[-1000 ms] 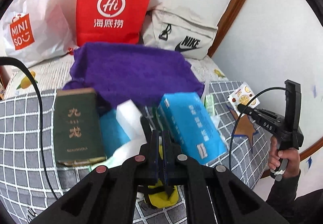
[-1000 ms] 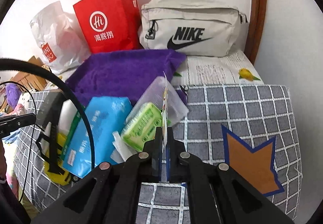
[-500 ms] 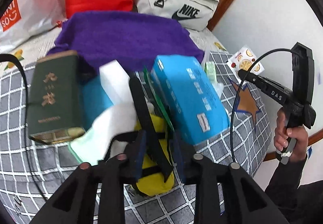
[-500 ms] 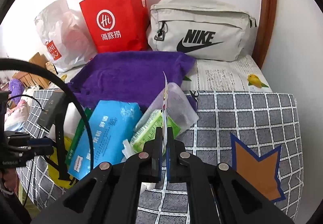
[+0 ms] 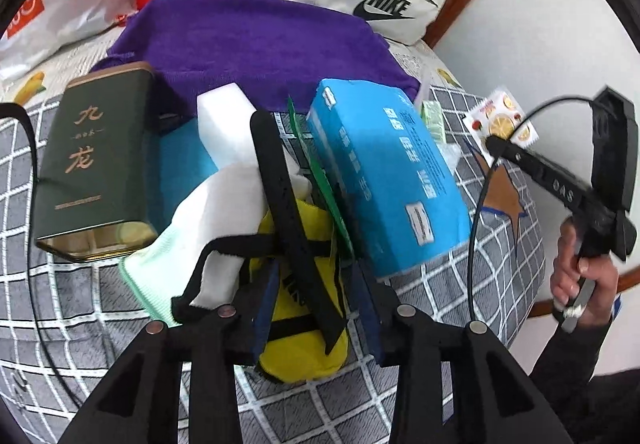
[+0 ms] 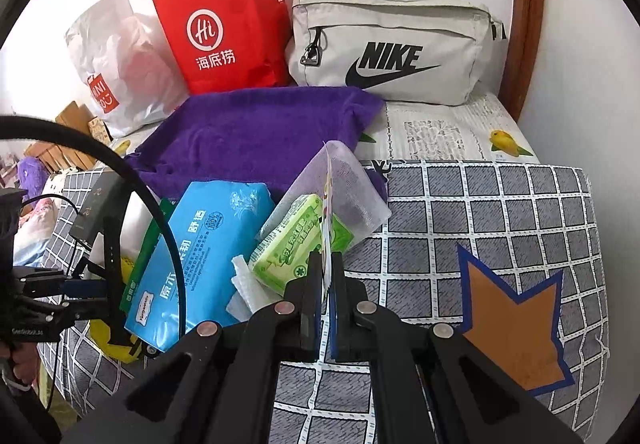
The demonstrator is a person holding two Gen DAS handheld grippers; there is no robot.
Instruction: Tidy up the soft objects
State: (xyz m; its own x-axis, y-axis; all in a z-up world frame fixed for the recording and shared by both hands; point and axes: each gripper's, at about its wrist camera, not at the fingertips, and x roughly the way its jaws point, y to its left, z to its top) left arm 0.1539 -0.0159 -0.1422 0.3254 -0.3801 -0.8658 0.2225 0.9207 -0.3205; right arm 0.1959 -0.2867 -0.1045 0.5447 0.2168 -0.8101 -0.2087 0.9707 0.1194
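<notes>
My left gripper [image 5: 310, 284] is open, its jaws on either side of a yellow pouch [image 5: 300, 340] with black straps [image 5: 280, 180] at the near edge of the pile. A blue tissue pack [image 5: 384, 172] lies just right of it, a white cloth [image 5: 216, 212] and a green tin [image 5: 96, 160] to the left, a purple towel [image 5: 256, 40] behind. My right gripper [image 6: 326, 264] is shut on a thin fruit-print packet [image 6: 327, 200], held edge-on above a green tissue pack [image 6: 300, 240]; the packet also shows in the left wrist view [image 5: 500, 120].
A red paper bag [image 6: 224, 24], a white plastic bag [image 6: 116, 64] and a beige Nike bag [image 6: 392, 44] stand along the back wall. The checked grey cloth [image 6: 500, 204] carries an orange star patch [image 6: 516, 308] on the right. A wooden frame [image 6: 524, 12] rises at the back right.
My left gripper opened and moved forward and down, so its jaws now sit around the yellow pouch. My right gripper stayed shut on the packet and drew back slightly.
</notes>
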